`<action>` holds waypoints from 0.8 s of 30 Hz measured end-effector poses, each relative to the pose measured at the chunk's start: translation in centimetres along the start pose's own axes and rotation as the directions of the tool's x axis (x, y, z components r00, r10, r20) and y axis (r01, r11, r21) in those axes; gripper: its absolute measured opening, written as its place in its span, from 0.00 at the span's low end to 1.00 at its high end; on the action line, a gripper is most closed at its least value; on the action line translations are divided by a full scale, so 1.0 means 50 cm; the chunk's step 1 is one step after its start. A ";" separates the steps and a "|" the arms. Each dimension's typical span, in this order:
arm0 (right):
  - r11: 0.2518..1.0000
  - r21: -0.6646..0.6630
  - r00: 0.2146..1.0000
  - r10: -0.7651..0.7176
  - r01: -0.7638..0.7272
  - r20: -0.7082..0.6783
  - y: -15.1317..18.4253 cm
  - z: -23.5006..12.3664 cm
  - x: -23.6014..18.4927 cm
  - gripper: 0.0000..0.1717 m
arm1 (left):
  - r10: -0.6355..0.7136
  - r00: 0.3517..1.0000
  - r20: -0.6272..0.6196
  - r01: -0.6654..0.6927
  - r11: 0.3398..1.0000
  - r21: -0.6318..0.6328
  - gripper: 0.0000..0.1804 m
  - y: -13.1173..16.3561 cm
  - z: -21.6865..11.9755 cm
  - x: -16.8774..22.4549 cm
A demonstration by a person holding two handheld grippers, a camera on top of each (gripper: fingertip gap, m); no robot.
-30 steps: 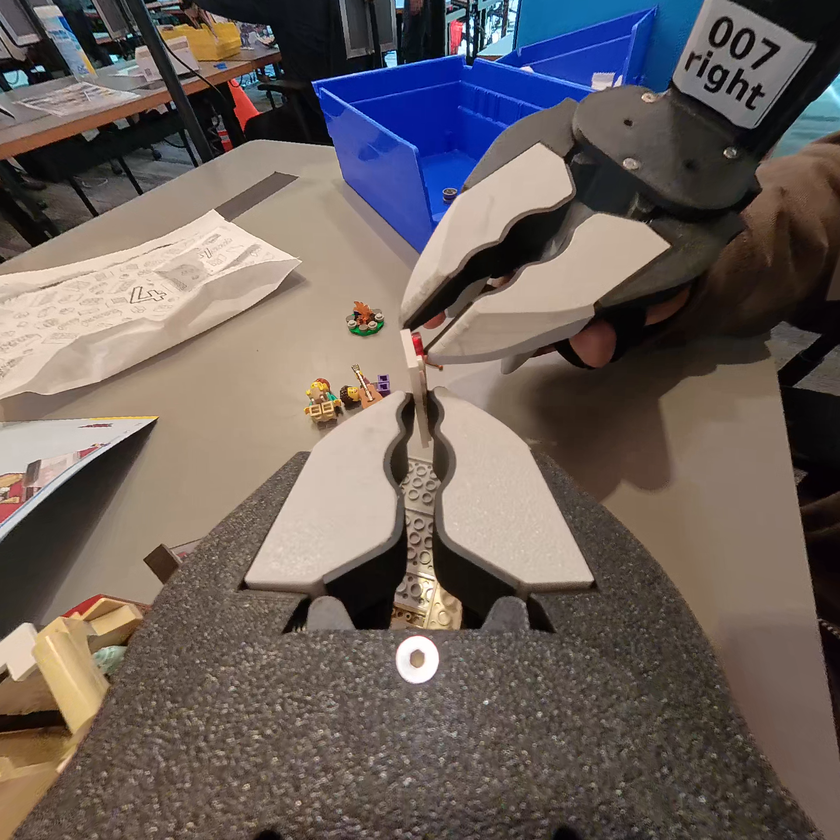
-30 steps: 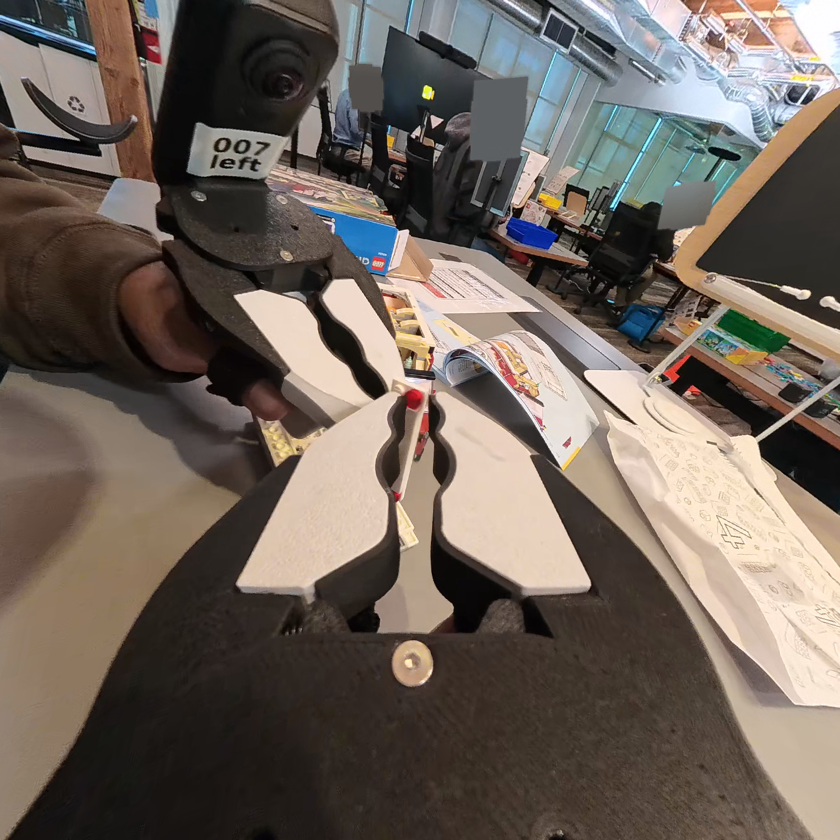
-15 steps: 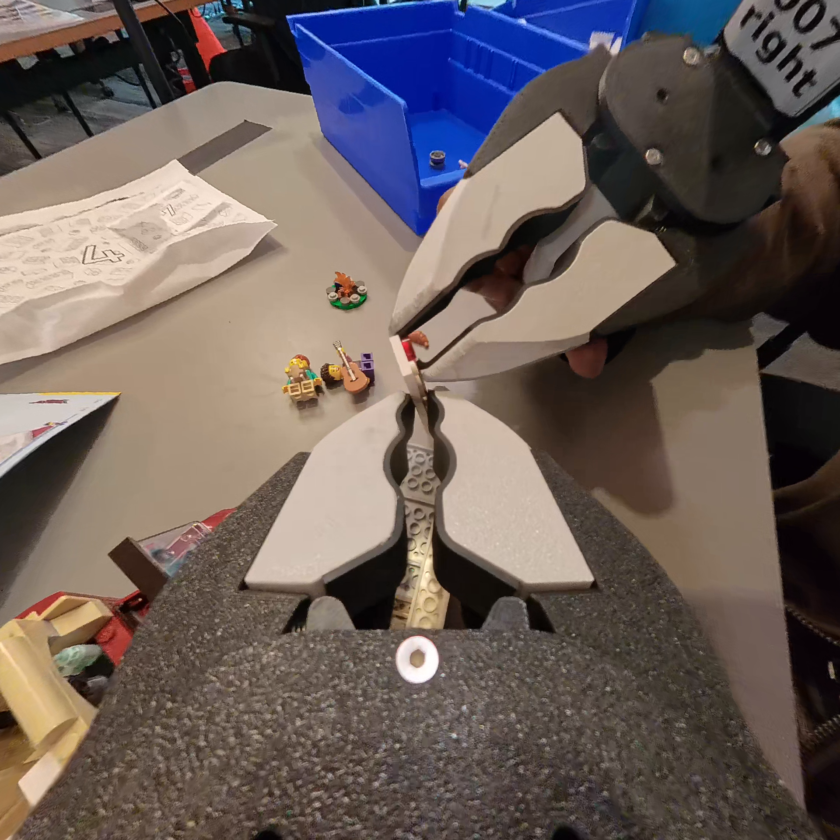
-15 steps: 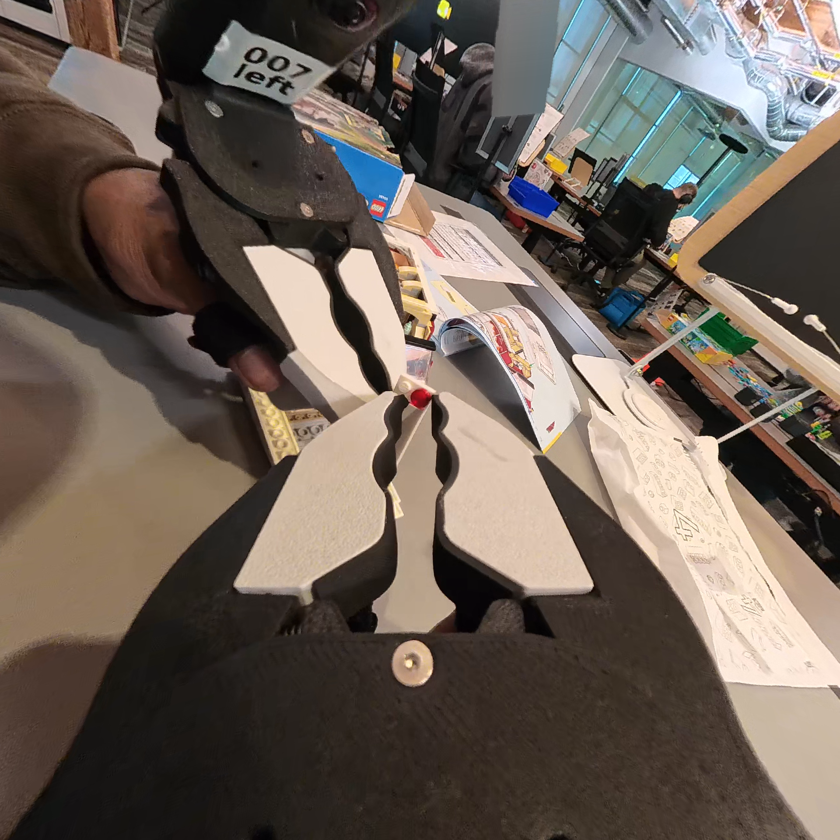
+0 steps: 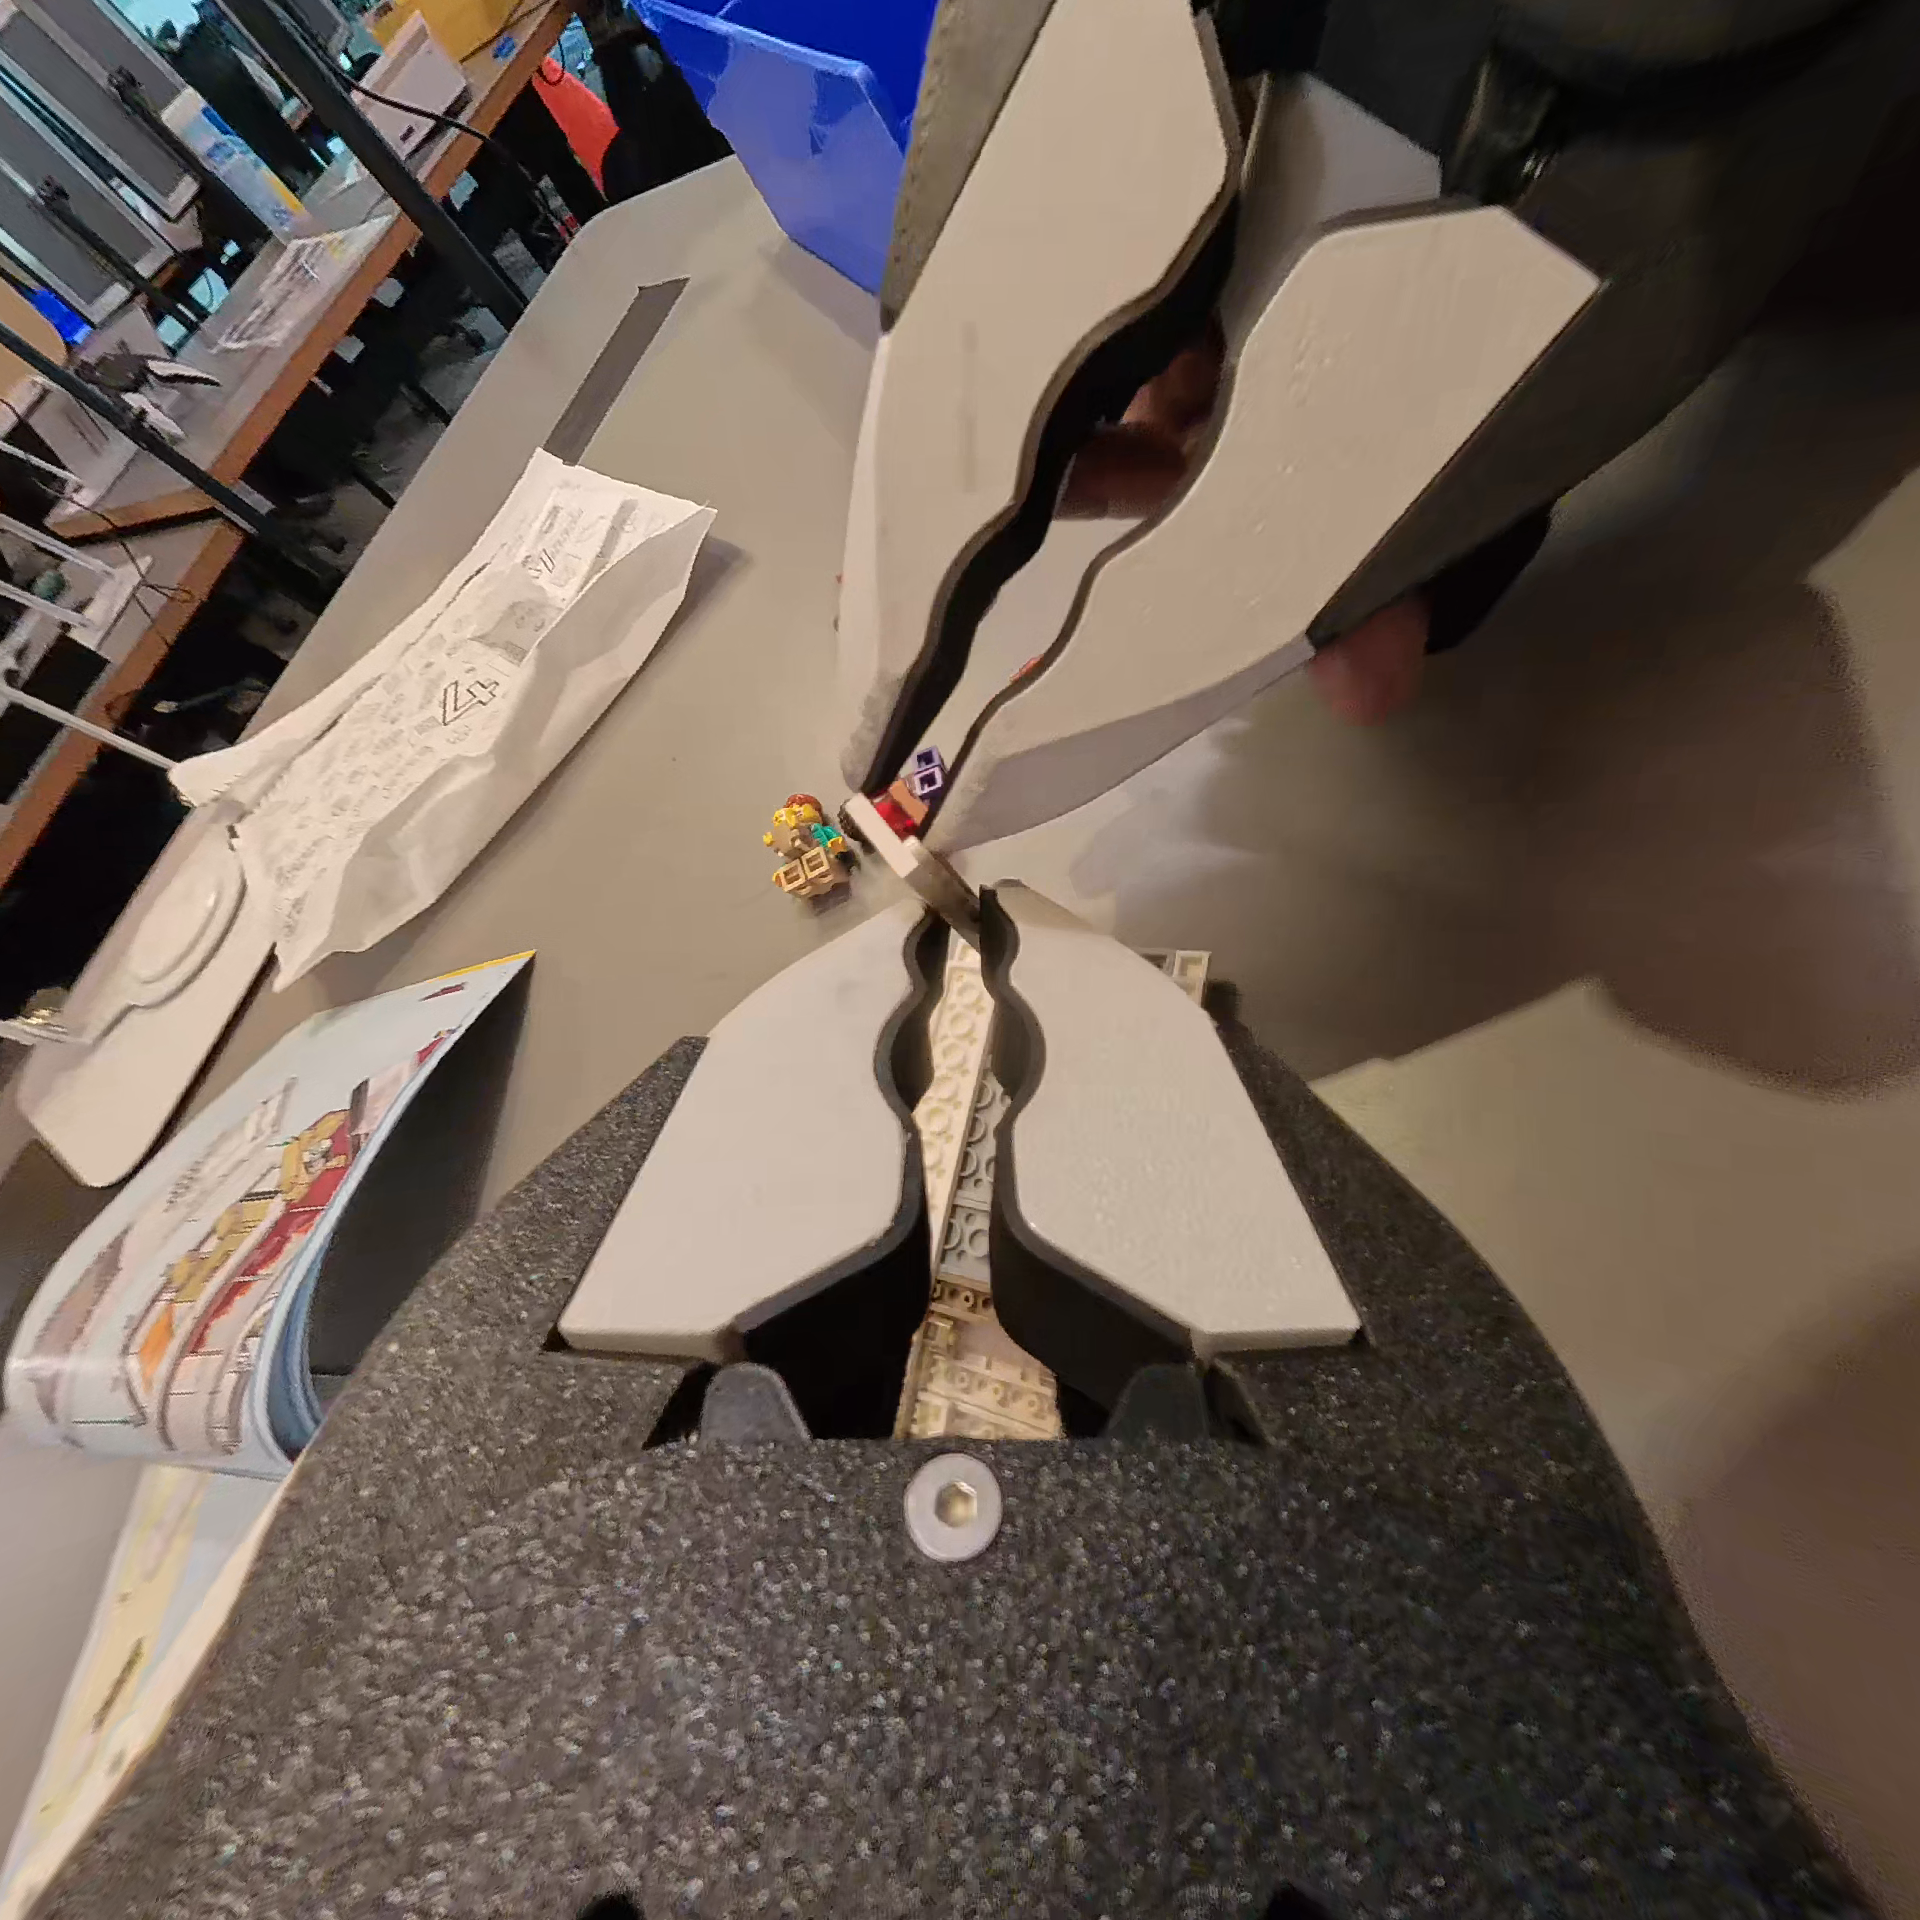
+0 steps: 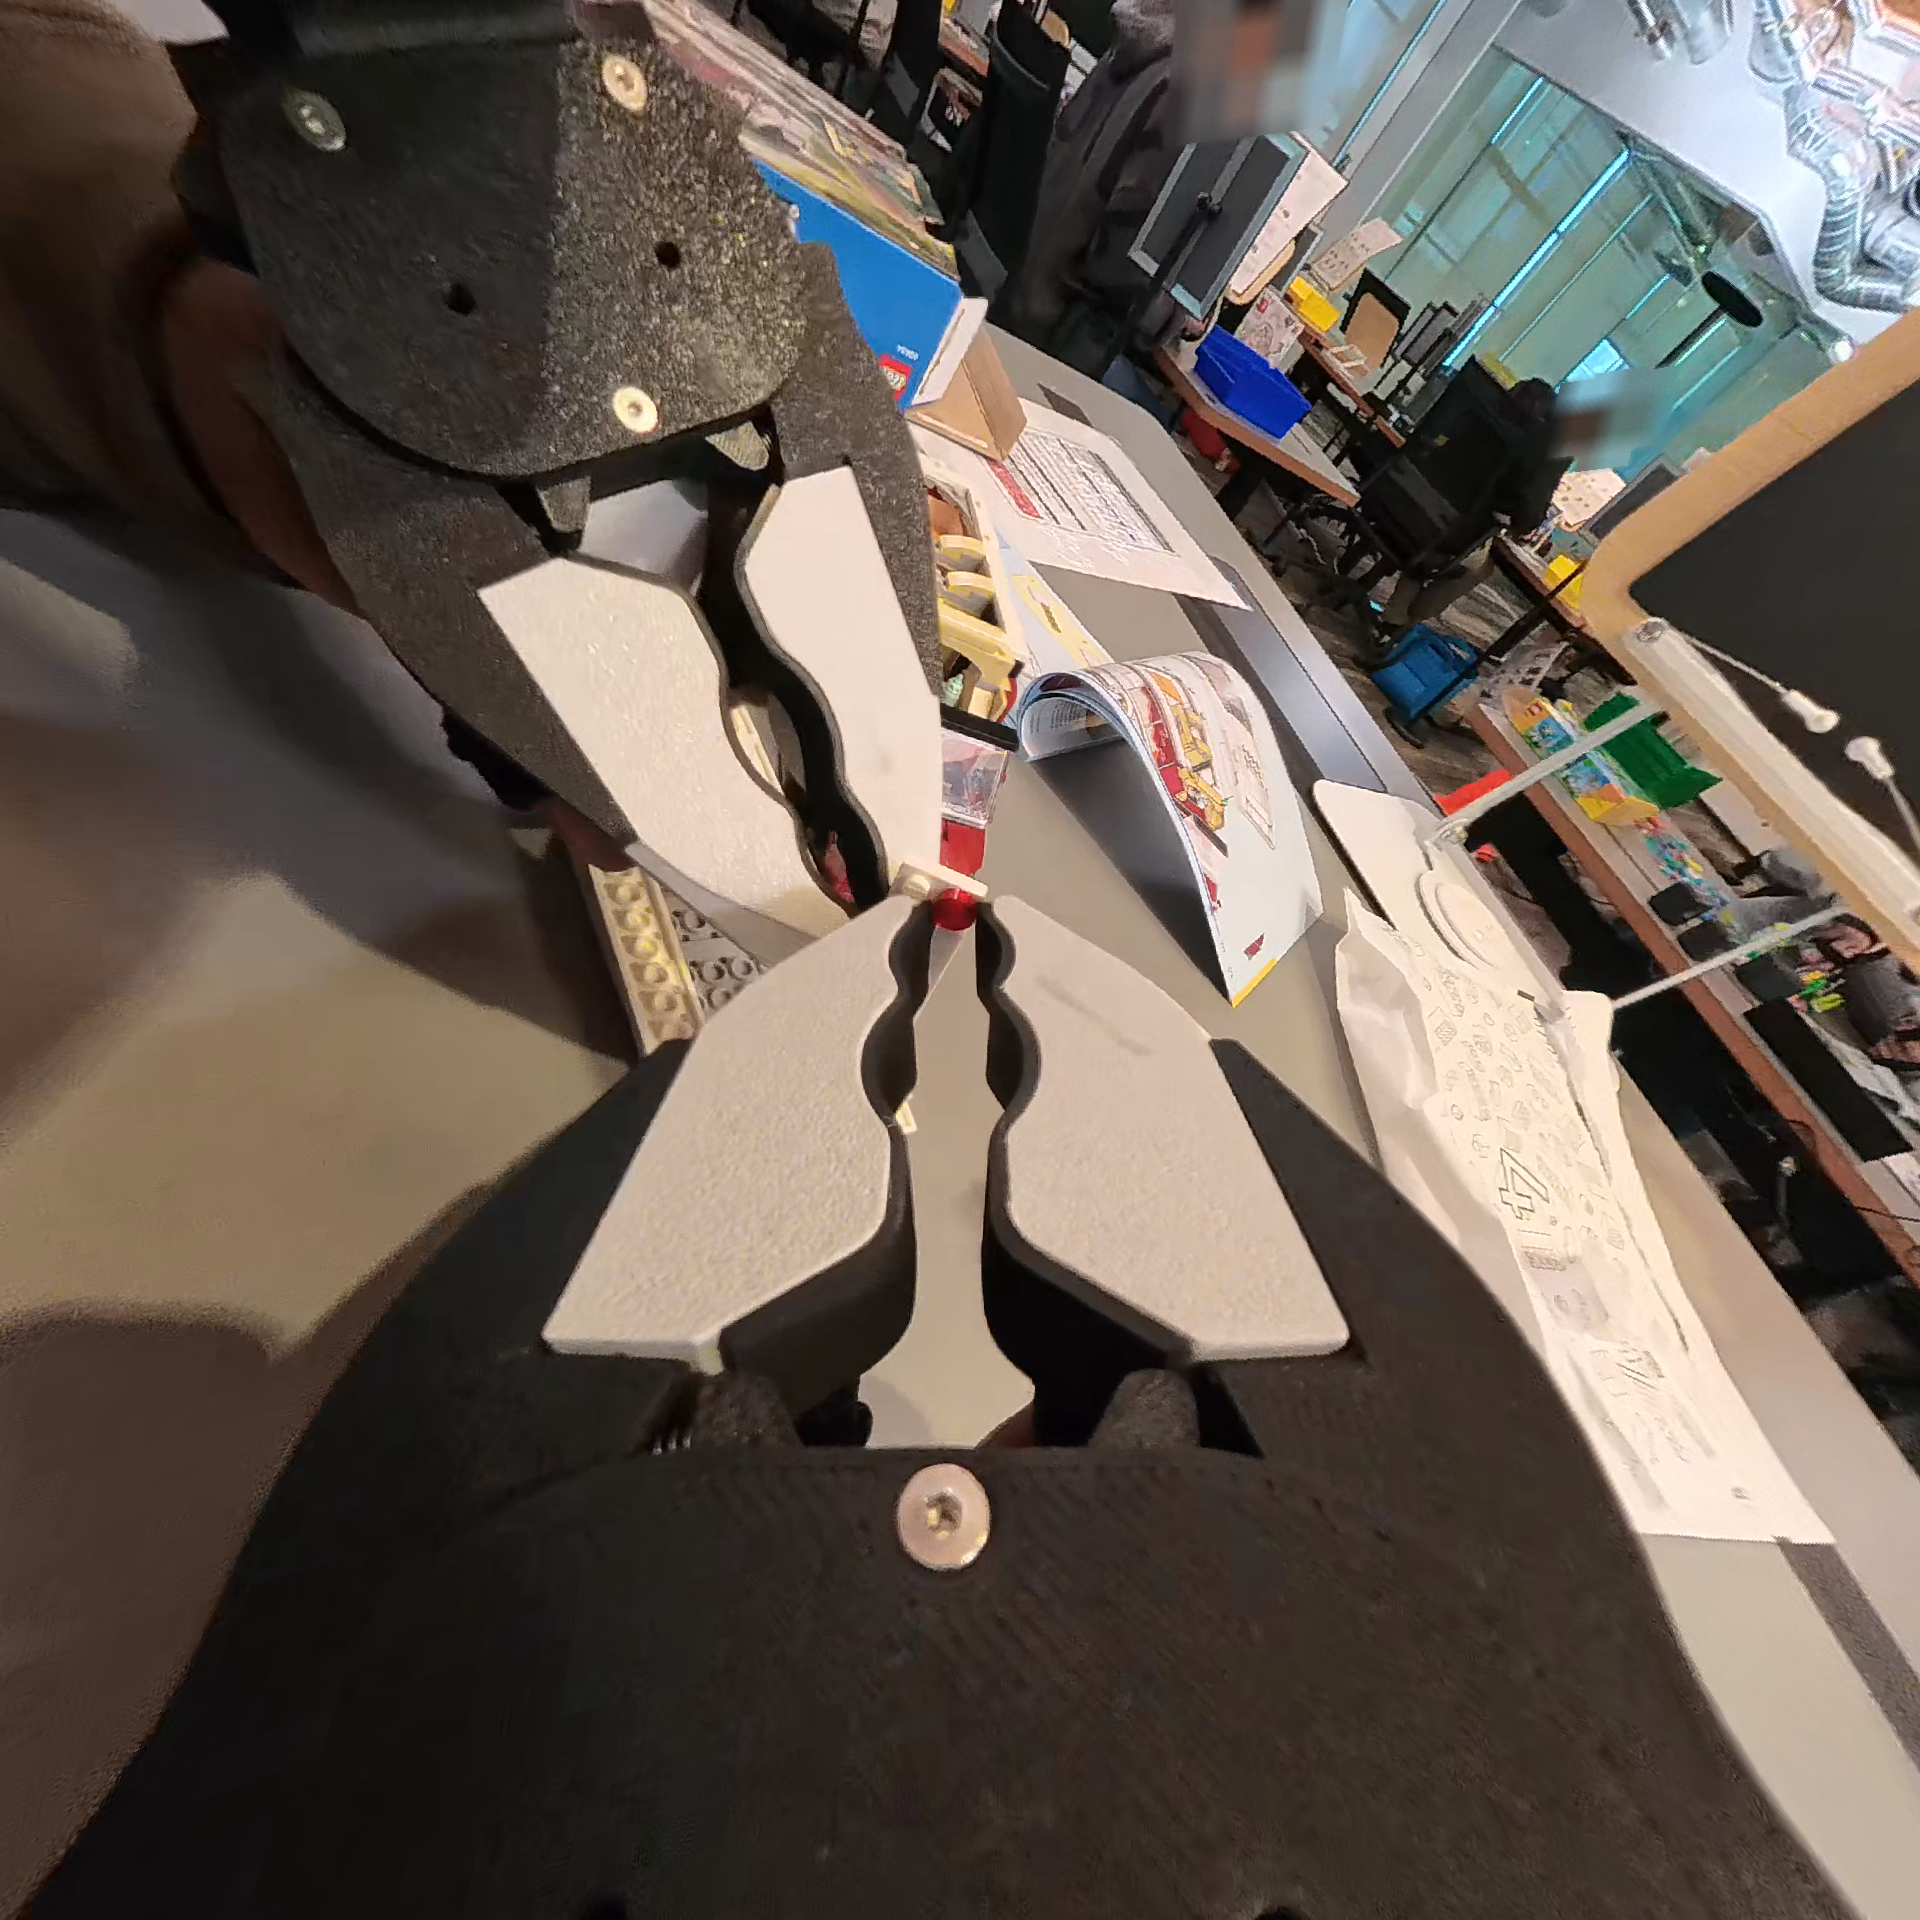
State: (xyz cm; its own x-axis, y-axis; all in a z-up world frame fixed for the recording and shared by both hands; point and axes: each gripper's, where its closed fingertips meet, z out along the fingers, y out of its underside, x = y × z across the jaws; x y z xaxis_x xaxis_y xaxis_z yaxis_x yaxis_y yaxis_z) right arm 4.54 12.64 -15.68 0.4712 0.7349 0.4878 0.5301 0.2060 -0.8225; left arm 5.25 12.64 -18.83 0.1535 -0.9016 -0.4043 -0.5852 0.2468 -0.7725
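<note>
Pinching a thin white plate piece (image 5: 914,868) edge-on, the left gripper (image 5: 954,914) has its fingertips drawn nearly together, both pads pressed against the piece. A longer studded strip of tan and grey plates (image 5: 956,1132) lies on the table under its fingers. Meeting it tip to tip, the right gripper (image 6: 951,914) is closed on a small red round piece (image 6: 954,912) that sits against the face of that white plate; how firmly its pads bear on it is hard to judge. The two tools crowd each other so closely that each blocks much of the other's view of the grey table (image 5: 665,727).

Just beyond the tips, a little toy figure (image 5: 805,847) lies on the table, with a small purple piece (image 5: 928,774) half hidden behind the right gripper's fingers. An open picture booklet (image 6: 1174,790) arches up beside the left gripper. A crumpled white printed paper bag (image 5: 457,696) lies farther out, next to a flat white lamp base (image 5: 156,966). A blue bin (image 5: 821,135) stands at the table's far side, mostly screened by the right gripper. A blue box (image 6: 883,281) and tan brick parts (image 6: 971,613) sit behind the left gripper.
</note>
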 end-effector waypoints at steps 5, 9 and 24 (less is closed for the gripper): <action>1.000 0.008 1.000 -0.020 0.019 0.021 -0.005 -0.006 -0.005 0.04 | 0.070 0.997 0.014 -0.070 0.997 0.008 0.03 -0.004 -0.003 0.002; 0.998 0.051 0.999 0.020 -0.023 0.046 -0.013 -0.013 -0.004 0.04 | 0.013 1.000 0.004 -0.013 0.999 0.039 0.03 -0.010 -0.007 -0.004; 1.000 -0.016 0.999 -0.020 0.020 -0.044 0.018 -0.001 0.012 0.05 | -0.436 0.871 -0.228 0.474 0.868 0.152 0.03 -0.026 -0.028 -0.041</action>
State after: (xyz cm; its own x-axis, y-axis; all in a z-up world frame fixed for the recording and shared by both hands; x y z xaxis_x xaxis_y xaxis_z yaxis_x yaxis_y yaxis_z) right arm 5.34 13.24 -16.10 0.4908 0.7014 0.5169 0.5504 0.2103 -0.8080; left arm 4.57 13.68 -16.29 0.2070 -0.9736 0.0961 -0.3142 -0.1591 -0.9359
